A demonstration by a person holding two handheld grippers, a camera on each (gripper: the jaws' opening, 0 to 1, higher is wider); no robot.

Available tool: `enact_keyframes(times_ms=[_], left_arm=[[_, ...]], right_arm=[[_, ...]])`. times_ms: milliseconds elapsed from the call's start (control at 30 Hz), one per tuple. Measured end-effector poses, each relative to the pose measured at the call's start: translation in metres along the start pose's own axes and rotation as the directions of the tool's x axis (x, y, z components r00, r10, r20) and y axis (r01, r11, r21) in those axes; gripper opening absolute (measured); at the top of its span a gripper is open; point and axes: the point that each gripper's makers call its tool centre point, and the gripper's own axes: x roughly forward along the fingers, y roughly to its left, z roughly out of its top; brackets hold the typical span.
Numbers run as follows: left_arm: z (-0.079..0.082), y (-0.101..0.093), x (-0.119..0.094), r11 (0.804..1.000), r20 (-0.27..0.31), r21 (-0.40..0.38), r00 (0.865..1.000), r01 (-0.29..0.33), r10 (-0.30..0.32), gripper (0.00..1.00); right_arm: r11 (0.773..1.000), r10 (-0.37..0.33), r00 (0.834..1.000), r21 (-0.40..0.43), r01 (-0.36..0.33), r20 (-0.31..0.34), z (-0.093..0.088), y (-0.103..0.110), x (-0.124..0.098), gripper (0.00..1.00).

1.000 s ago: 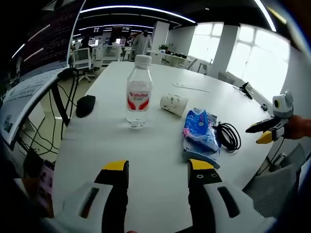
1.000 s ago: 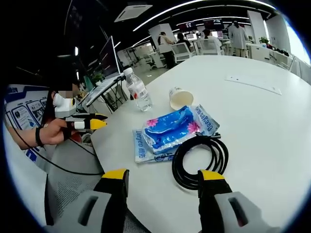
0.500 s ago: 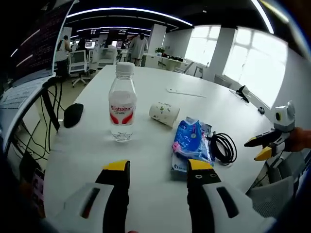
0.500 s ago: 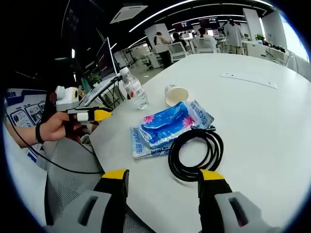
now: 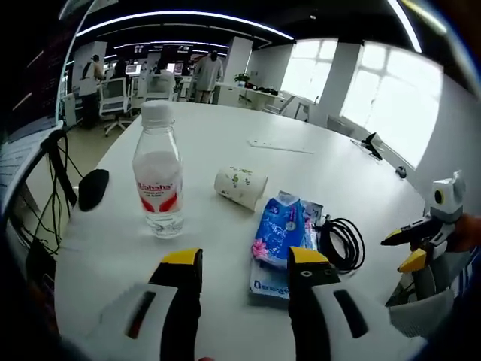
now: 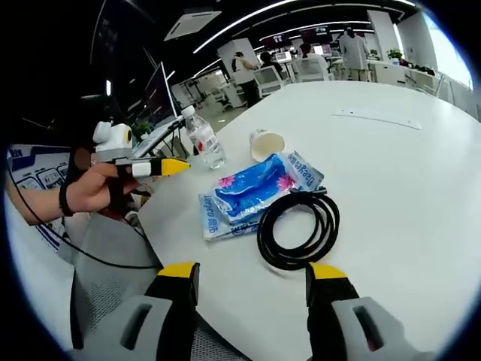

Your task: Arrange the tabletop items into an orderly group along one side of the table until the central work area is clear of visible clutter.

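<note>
White table (image 5: 225, 150), large, rounded edge. Items clustered near the person's side.

Left gripper view: left gripper (image 5: 244, 259) low over the near edge, jaws spread apart, nothing between them. Water bottle (image 5: 157, 180) upright, white cap, red-and-white label, ahead and left of the jaws. Paper cup (image 5: 240, 186) lies on its side to the right of the bottle, apart from it. Blue tissue pack (image 5: 279, 233) lies beyond the right jaw; it seems to rest on a second flat packet, though the overlap is hard to read. Black coiled cable (image 5: 342, 242) just beside the pack on its right, touching or nearly so. Dark computer mouse (image 5: 93, 188) near the table's left edge. Flat white strip (image 5: 278, 147) farther back, well apart from the cluster. Right gripper comes in at the right edge, yellow tips parted, off the table.

Right gripper view: right gripper (image 6: 254, 272) at the near edge, jaws released and empty. Cable coil (image 6: 297, 229) directly ahead, its far end against the tissue pack (image 6: 252, 188). Cup (image 6: 264, 143) and bottle (image 6: 201, 138) beyond. Left gripper (image 6: 161, 166) held in a hand (image 6: 94, 192) at left, off the table edge.
</note>
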Motion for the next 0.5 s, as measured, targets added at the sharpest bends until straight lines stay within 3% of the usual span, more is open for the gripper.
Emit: enact_keyframes(times_ms=[500], left_arm=[[0.022,-0.01,0.042,0.999,0.005,-0.034,1.0,-0.001,0.001,0.41]], right_arm=[[0.999,-0.024,1.0,0.041,0.024,0.002,-0.01,-0.005,-0.014,0.58]])
